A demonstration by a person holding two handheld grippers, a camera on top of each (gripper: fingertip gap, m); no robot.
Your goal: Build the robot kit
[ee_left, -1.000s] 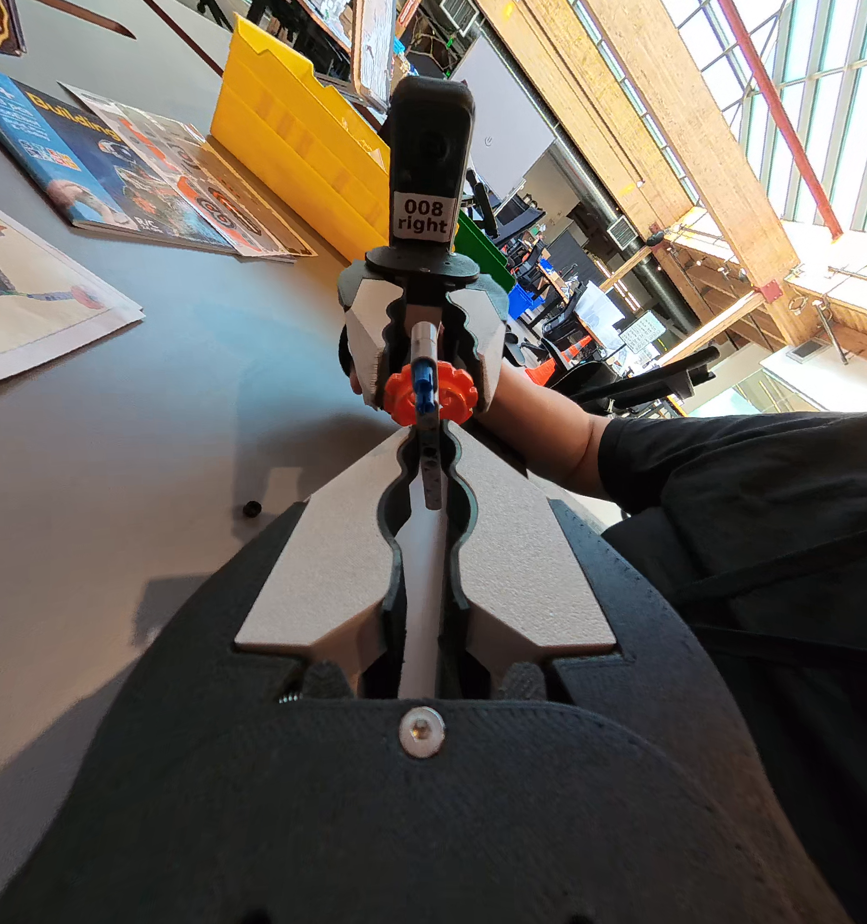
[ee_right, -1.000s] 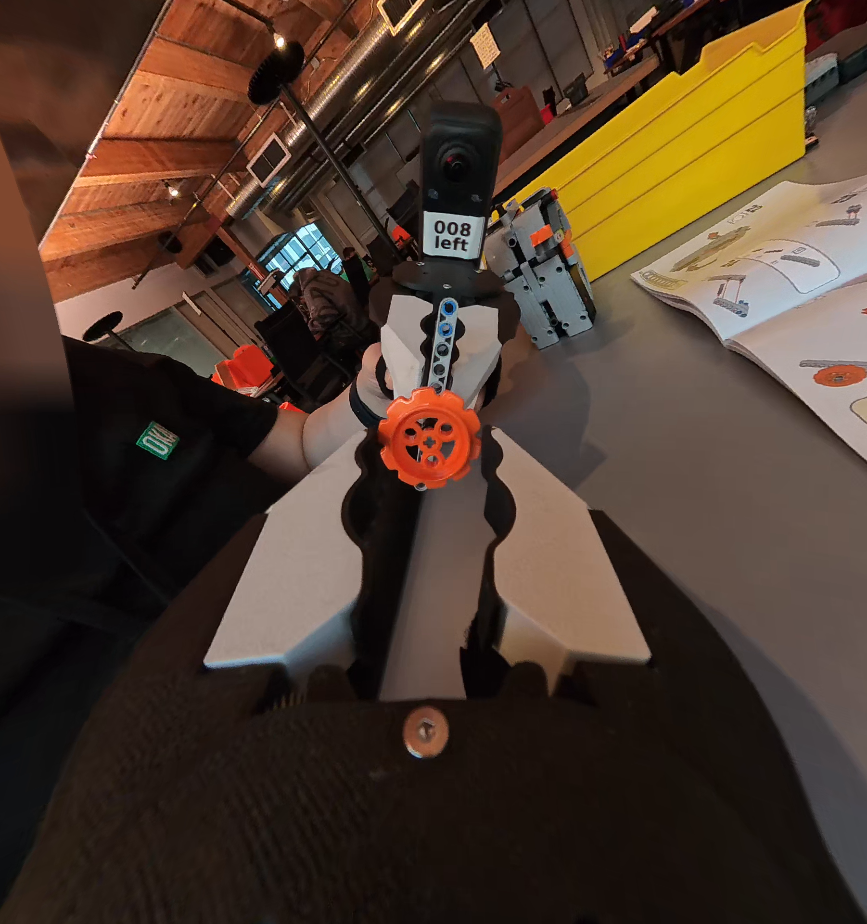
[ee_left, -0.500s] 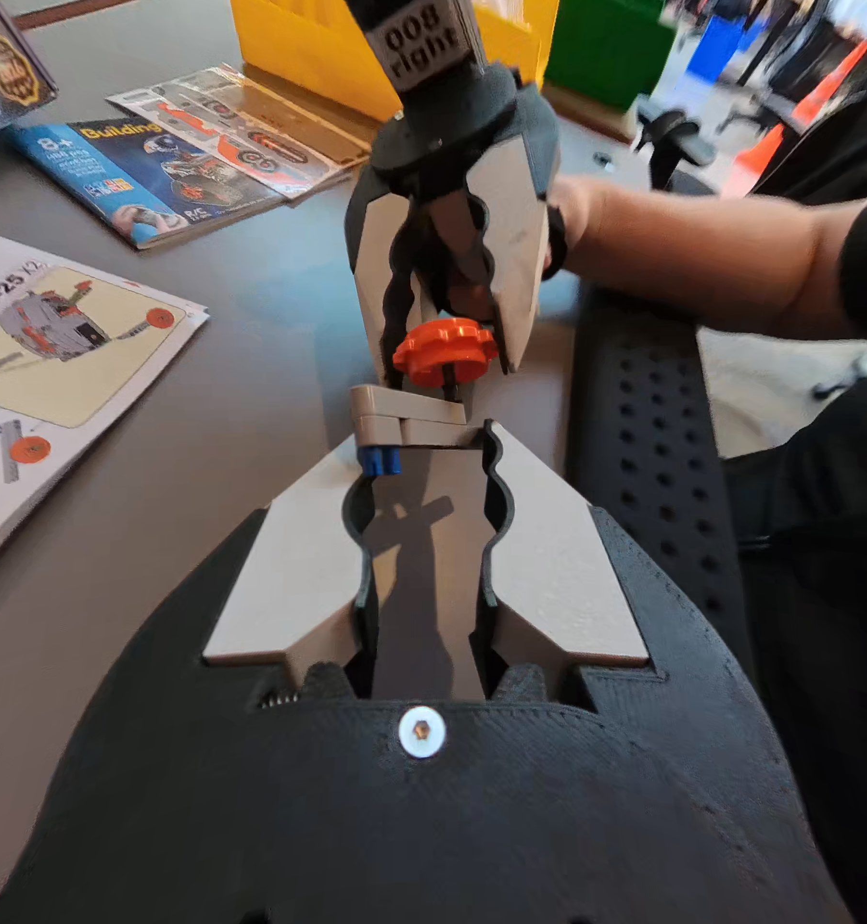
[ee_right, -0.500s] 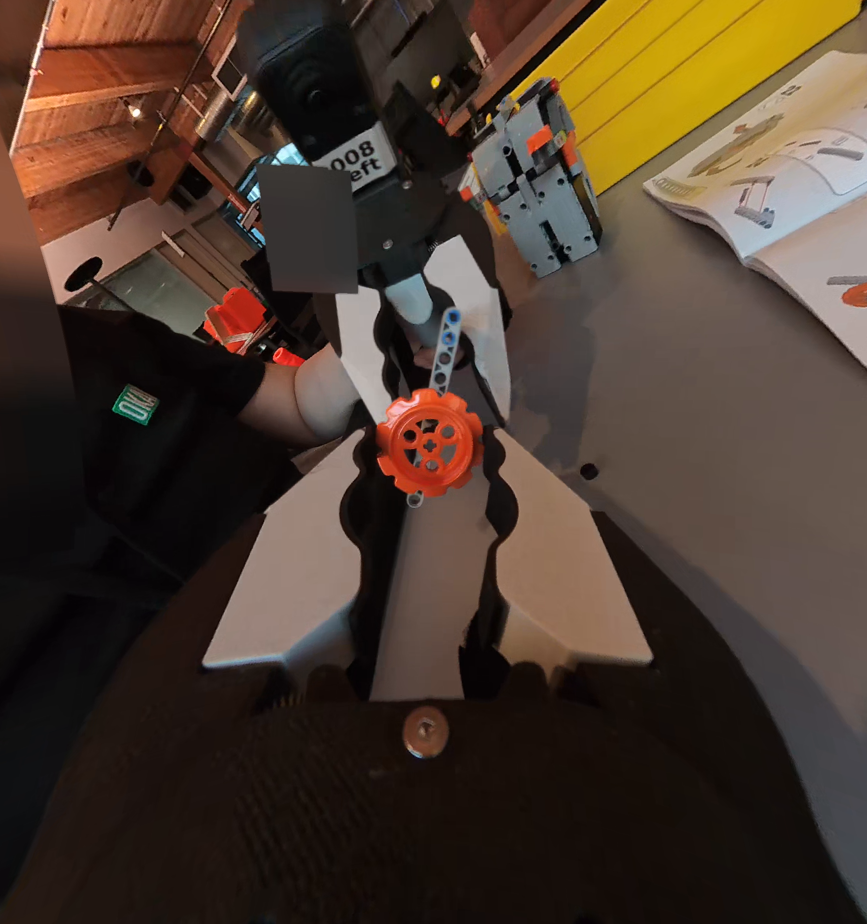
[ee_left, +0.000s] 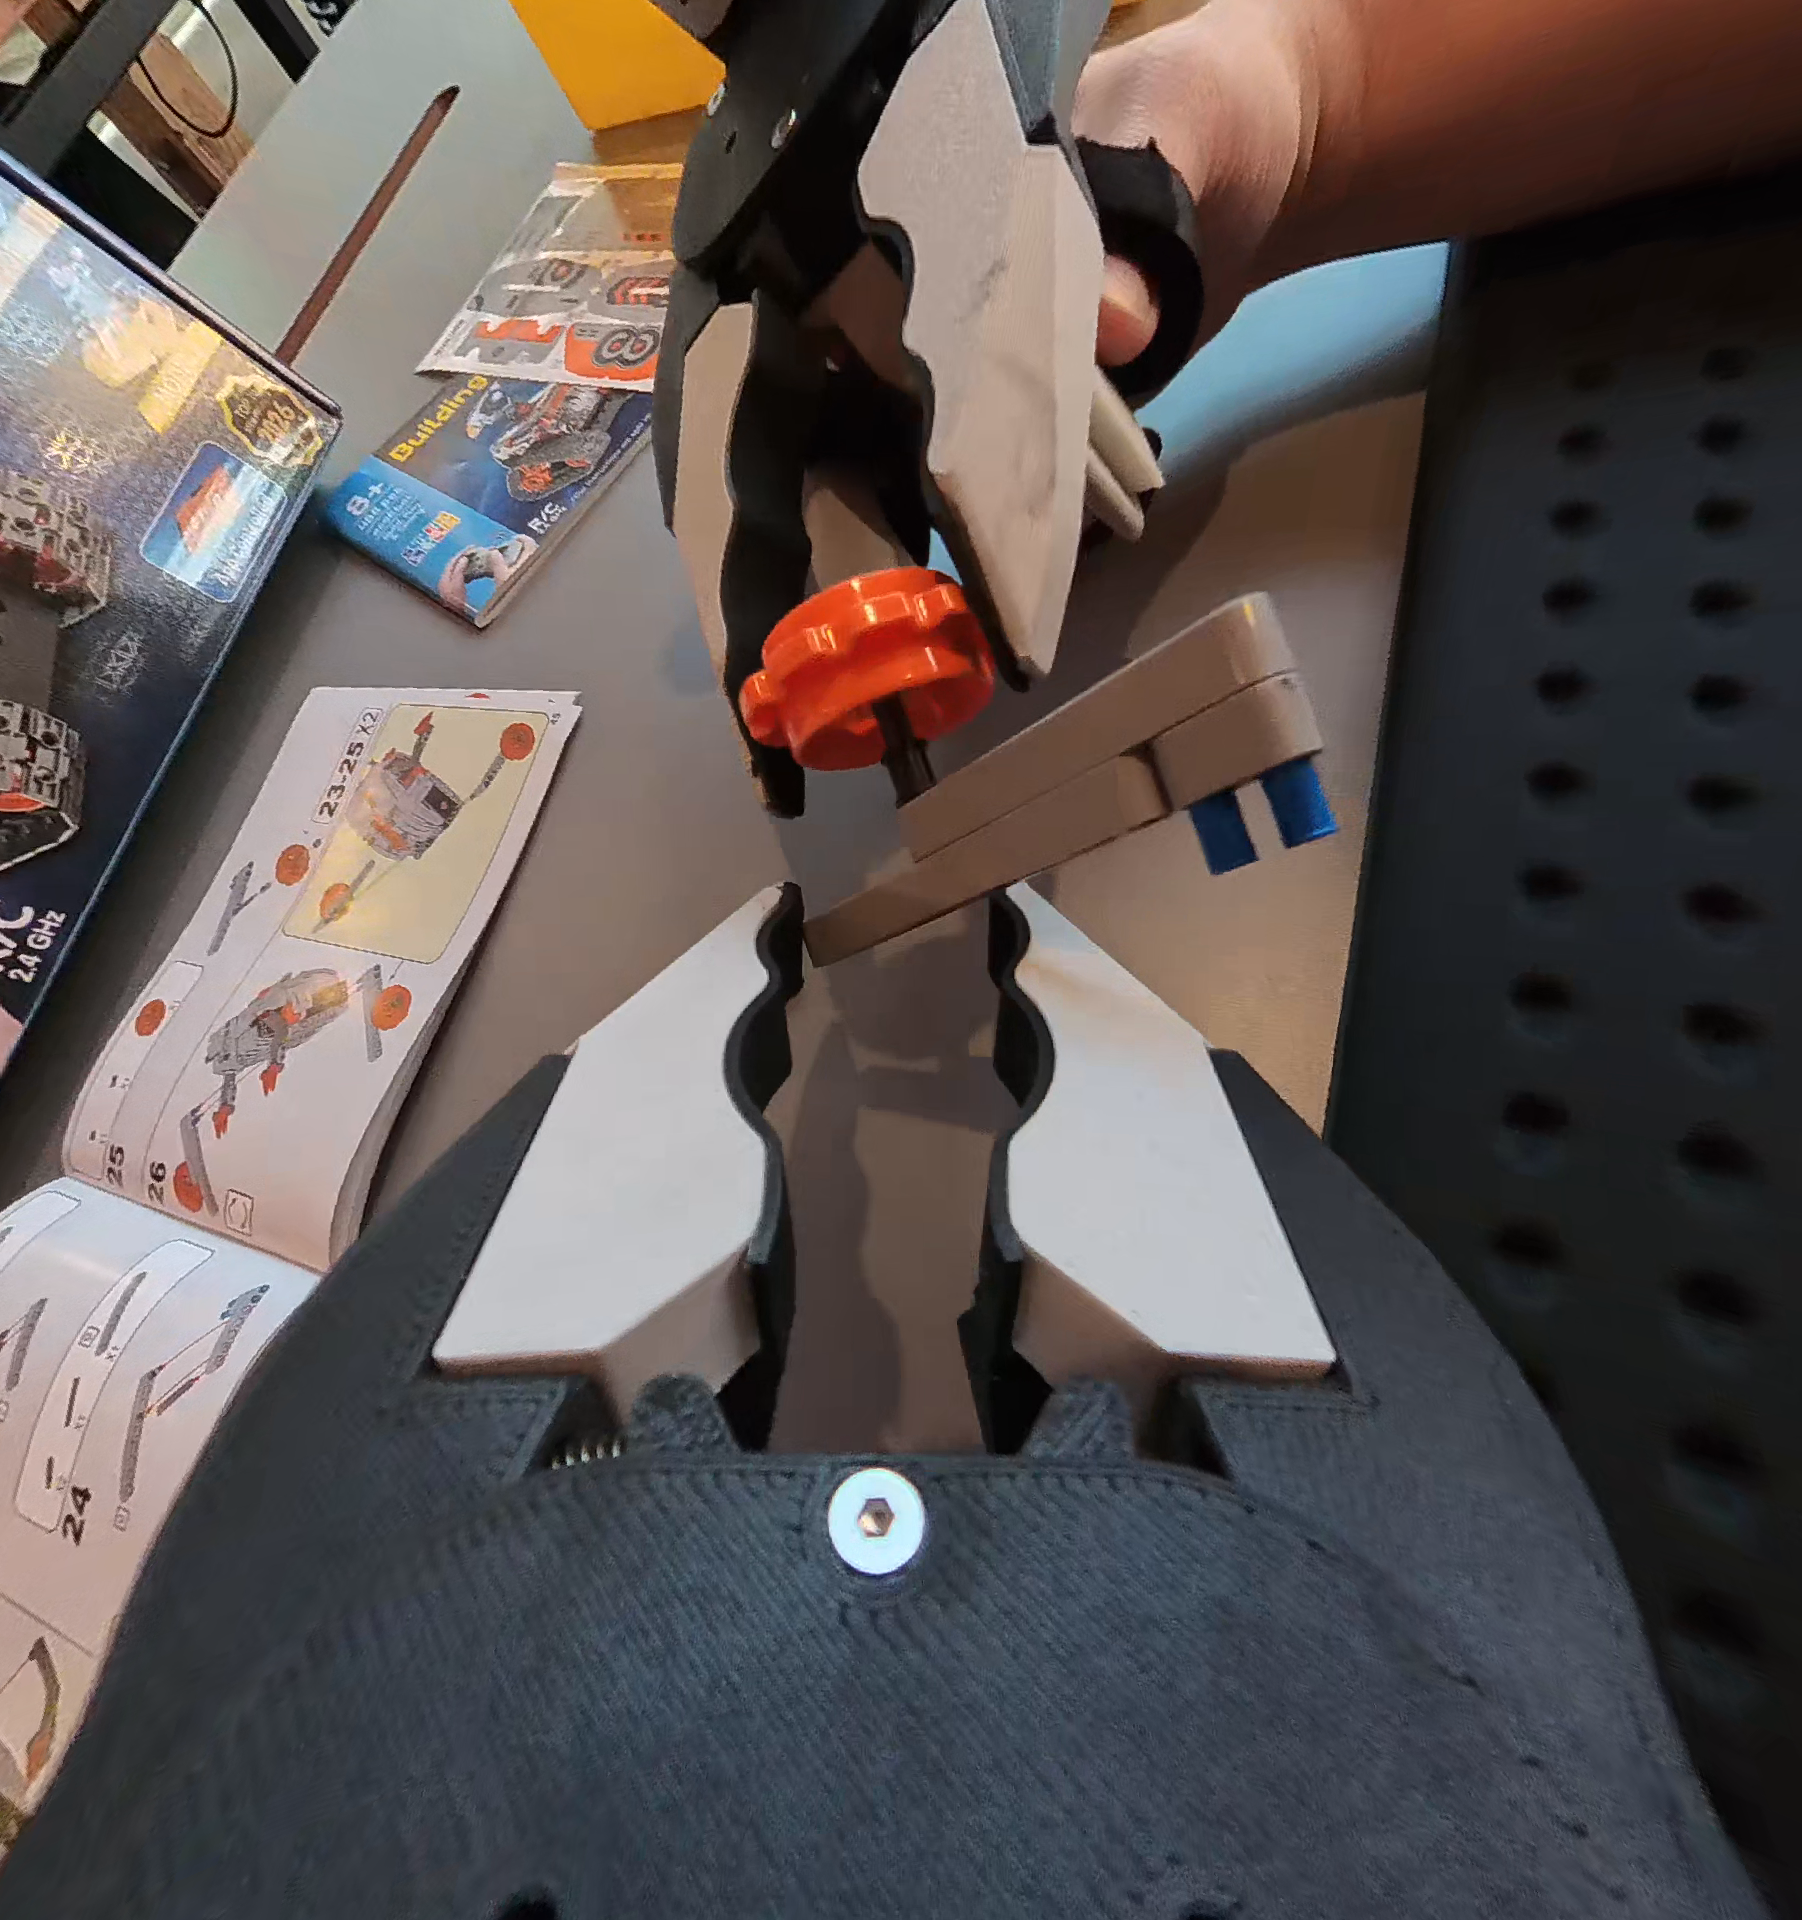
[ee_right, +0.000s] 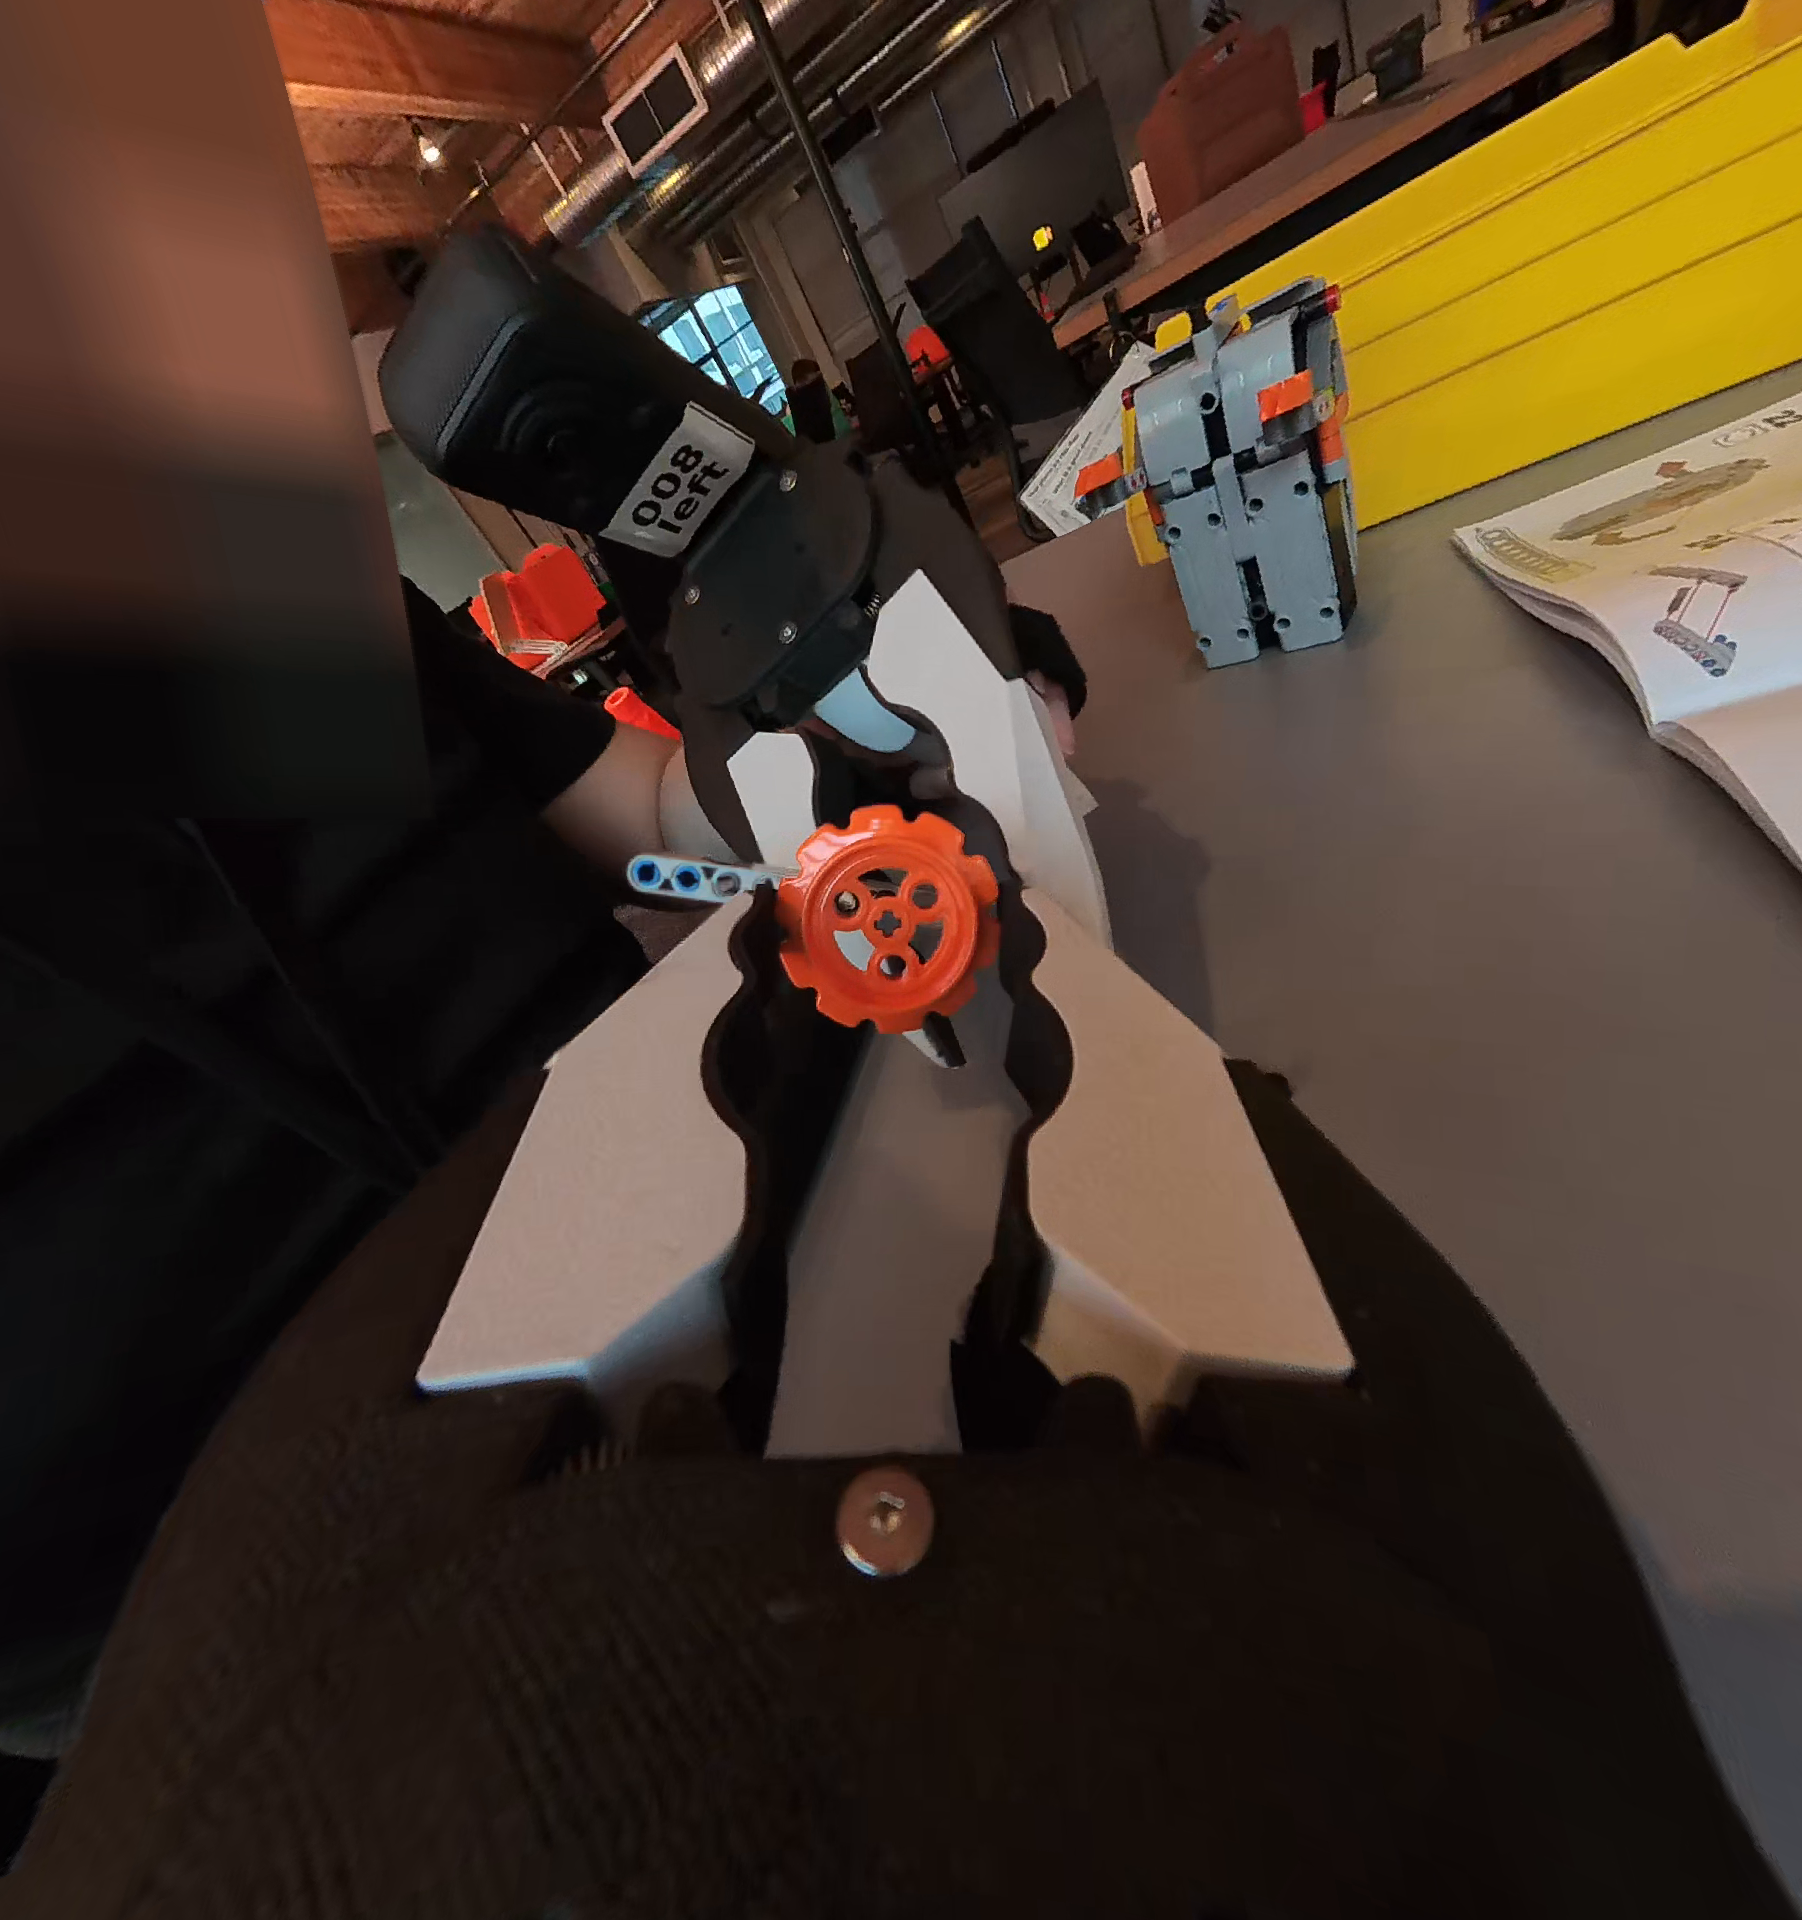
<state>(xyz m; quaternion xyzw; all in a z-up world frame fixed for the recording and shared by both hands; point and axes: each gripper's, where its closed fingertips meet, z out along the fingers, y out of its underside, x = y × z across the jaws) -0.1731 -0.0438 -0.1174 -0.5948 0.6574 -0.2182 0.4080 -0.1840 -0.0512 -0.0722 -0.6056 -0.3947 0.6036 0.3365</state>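
My left gripper (ee_left: 897,920) grips the near end of a grey beam (ee_left: 1073,774) between its fingertips, with the jaws set a little apart. The beam slants up to the right and ends in two blue pins (ee_left: 1261,821). A black axle joins the beam to an orange gear (ee_left: 866,670). My right gripper (ee_right: 886,935) is shut on this orange gear (ee_right: 886,920), and it reaches down from above in the left wrist view (ee_left: 876,665). In the right wrist view the beam (ee_right: 699,878) points left behind the gear. The left gripper (ee_right: 876,790) comes down from the upper left there.
On the grey table (ee_left: 606,831) lie an open instruction booklet (ee_left: 284,987), a dark toy box (ee_left: 66,623) and leaflets (ee_left: 523,488). A grey and orange brick model (ee_right: 1250,499) stands by a yellow bin (ee_right: 1603,312). A black perforated chair back (ee_left: 1645,935) is at the right. About 4 cm separates my left fingertips from my right.
The beam has swung from pointing straight up to lying crosswise. My left jaws stand wider than one second ago. Both grippers have tilted down towards the table, still holding the gear and beam.
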